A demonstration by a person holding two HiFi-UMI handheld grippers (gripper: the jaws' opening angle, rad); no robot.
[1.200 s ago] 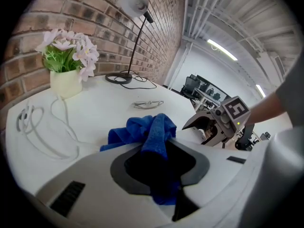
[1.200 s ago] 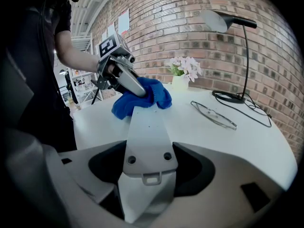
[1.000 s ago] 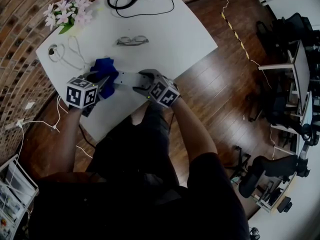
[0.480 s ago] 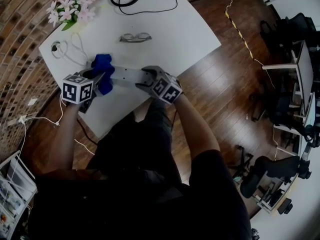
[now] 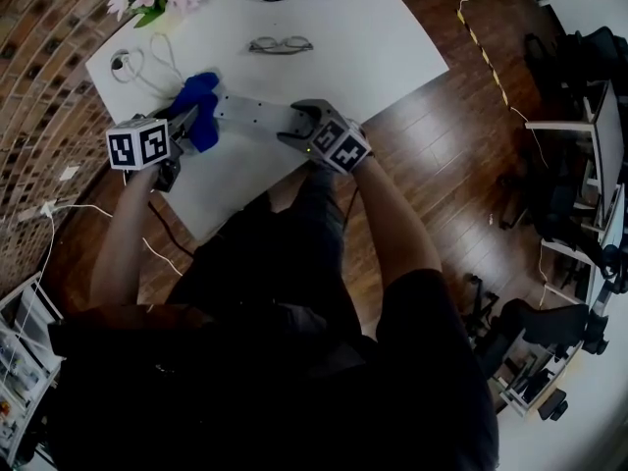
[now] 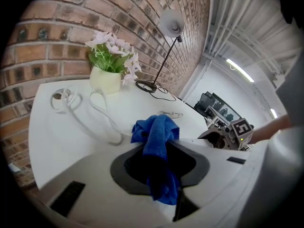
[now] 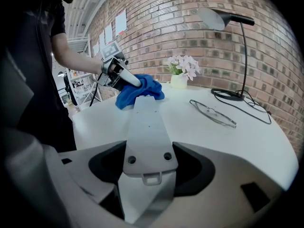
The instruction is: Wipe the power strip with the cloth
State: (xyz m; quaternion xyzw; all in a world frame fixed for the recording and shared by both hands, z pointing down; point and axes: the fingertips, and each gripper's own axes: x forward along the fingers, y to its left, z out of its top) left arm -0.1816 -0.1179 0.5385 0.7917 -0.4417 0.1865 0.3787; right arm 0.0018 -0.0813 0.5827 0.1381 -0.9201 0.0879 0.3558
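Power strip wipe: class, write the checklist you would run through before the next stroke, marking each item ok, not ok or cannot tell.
1. Grip on the blue cloth: ok, left gripper shut on it, its jaws just closed further.
2. Grip on the power strip: ok, right gripper shut on its near end.
3. Cloth on the strip's far end: ok.
4. The glasses apart from the strip: ok.
5. The white cable clear of the cloth: cannot tell.
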